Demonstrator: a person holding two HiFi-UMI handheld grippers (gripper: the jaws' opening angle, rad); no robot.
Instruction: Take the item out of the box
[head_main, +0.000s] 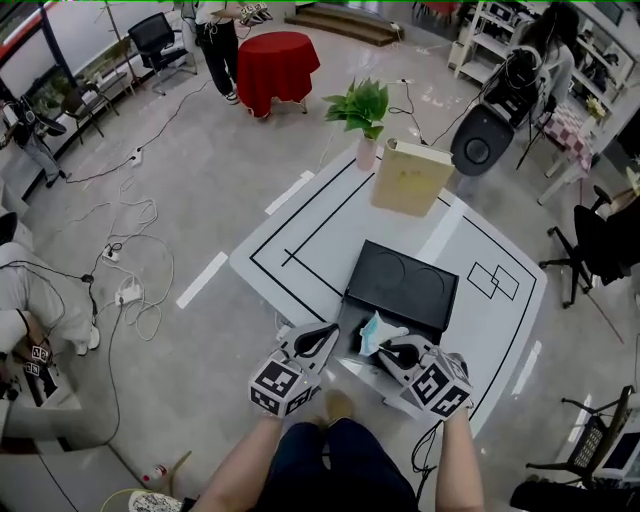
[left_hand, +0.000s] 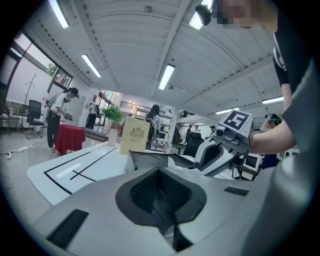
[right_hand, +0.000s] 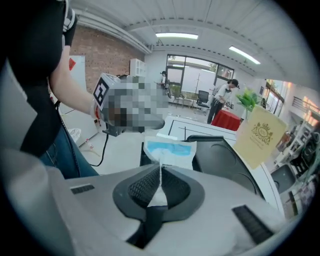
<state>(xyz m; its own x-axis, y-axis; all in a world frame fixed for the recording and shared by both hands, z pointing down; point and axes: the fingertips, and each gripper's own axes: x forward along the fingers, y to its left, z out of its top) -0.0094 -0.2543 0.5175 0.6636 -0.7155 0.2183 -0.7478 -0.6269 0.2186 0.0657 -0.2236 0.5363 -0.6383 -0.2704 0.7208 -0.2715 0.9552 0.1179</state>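
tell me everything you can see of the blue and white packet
The packet is a thin, flat pouch, white with a light blue panel, apparently soft plastic film. The right tool is shut on one edge and holds it upright over the open black box. Whether it still touches the box cannot be told.

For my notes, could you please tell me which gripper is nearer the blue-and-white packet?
Right. The right gripper is shut on the packet at its edge; the left gripper sits shut and empty, to the packet's left.
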